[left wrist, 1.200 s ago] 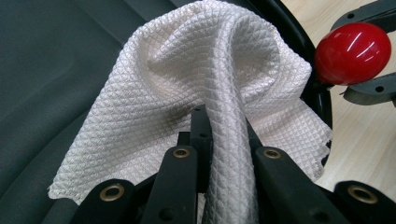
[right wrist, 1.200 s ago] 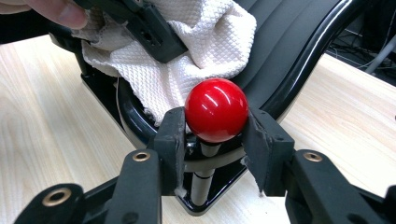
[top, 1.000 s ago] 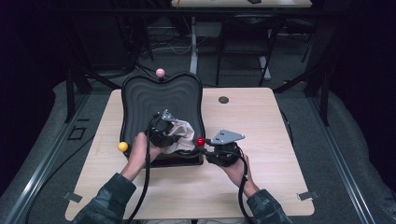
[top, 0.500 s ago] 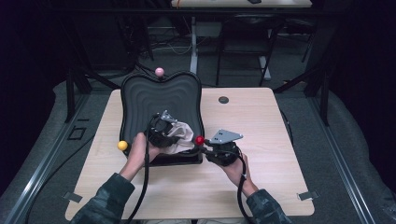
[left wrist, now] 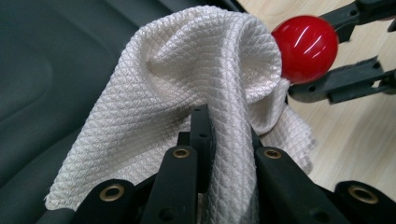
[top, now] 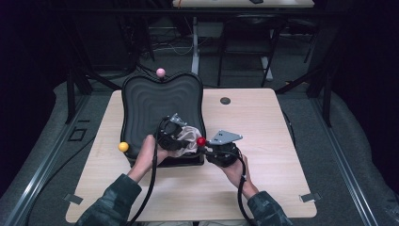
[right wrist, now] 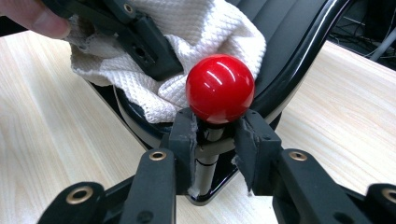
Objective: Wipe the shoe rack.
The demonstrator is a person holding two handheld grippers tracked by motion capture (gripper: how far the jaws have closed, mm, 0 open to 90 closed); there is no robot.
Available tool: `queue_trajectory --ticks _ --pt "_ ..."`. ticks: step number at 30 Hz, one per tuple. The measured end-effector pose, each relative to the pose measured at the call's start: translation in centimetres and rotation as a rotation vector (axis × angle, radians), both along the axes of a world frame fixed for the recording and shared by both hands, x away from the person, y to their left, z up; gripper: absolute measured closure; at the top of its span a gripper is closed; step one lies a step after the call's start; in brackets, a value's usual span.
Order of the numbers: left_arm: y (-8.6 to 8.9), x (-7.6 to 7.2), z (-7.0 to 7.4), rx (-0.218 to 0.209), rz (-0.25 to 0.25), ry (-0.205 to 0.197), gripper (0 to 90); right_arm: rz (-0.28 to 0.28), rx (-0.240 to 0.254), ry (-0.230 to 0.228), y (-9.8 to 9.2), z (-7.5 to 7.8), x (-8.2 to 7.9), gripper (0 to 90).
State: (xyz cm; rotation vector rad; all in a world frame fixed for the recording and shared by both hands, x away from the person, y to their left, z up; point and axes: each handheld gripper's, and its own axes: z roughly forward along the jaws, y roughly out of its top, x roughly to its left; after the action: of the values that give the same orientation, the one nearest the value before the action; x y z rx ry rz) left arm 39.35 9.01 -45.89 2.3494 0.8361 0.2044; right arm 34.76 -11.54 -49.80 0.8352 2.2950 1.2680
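Observation:
A black wavy tray (top: 160, 99) lies on the wooden table, with ball knobs at its corners. My left gripper (left wrist: 226, 130) is shut on a white waffle-weave cloth (left wrist: 177, 79), bunched over the tray's near right corner and resting against the red ball knob (left wrist: 306, 49). My right gripper (right wrist: 215, 135) comes in from the right, and its jaws have just been closing. Its pads now press on the short stem under the red ball (right wrist: 219, 88). In the high view the left gripper (top: 181, 136), cloth (top: 190, 136), red ball (top: 201, 141) and right gripper (top: 207, 147) meet at that corner.
A pink ball (top: 160, 72) stands at the tray's far edge. A yellow ball (top: 123, 146) sits at its near left corner. A small dark round cap (top: 225, 100) is set in the table (top: 263, 122) to the right of the tray. Dark frames and cables lie beyond the table.

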Motion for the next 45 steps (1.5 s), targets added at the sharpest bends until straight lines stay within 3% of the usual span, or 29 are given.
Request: queue_trajectory --ticks 13,19,25,31,34,35,37,41,43,45 --pt "-0.5 0.6 0.2 -0.050 0.006 -0.027 83.1 -0.004 0.005 -0.004 0.0 -0.1 0.0 68.5" --pt "0.3 0.6 0.1 -0.105 0.012 -0.056 83.0 -0.008 0.005 -0.007 0.0 -0.1 0.0 68.6" --pt "0.4 -0.2 1.2 -0.089 0.001 -0.088 83.2 -0.015 -0.003 -0.003 -0.1 -0.1 0.0 65.3" --pt "0.1 -1.2 3.1 -0.100 -0.023 -0.108 83.0 -0.038 -0.008 0.013 -2.0 -0.3 -0.2 60.9" --pt "-0.5 -1.7 4.0 -0.105 -0.039 -0.119 82.7 -0.085 -0.024 0.015 -3.3 0.0 -0.6 59.6" --pt "-0.8 -1.8 4.3 -0.105 -0.042 -0.124 82.6 -0.066 0.001 0.019 -3.7 0.0 -0.5 59.4" --pt "-1.7 -2.0 4.7 -0.099 -0.056 -0.126 82.6 -0.087 -0.011 0.022 -4.4 -0.1 -0.7 58.0" --pt "-3.2 -2.0 5.1 -0.079 -0.078 -0.131 82.5 -0.095 -0.020 0.037 -5.6 -0.5 -1.1 53.0" --pt "-3.7 -1.8 5.0 -0.079 -0.091 -0.116 82.5 -0.124 -0.039 0.047 -6.0 -0.6 -1.2 47.7" --pt "-4.3 -1.8 4.7 -0.067 -0.098 -0.105 82.5 -0.122 -0.028 0.061 -6.4 -0.7 -1.1 44.7"
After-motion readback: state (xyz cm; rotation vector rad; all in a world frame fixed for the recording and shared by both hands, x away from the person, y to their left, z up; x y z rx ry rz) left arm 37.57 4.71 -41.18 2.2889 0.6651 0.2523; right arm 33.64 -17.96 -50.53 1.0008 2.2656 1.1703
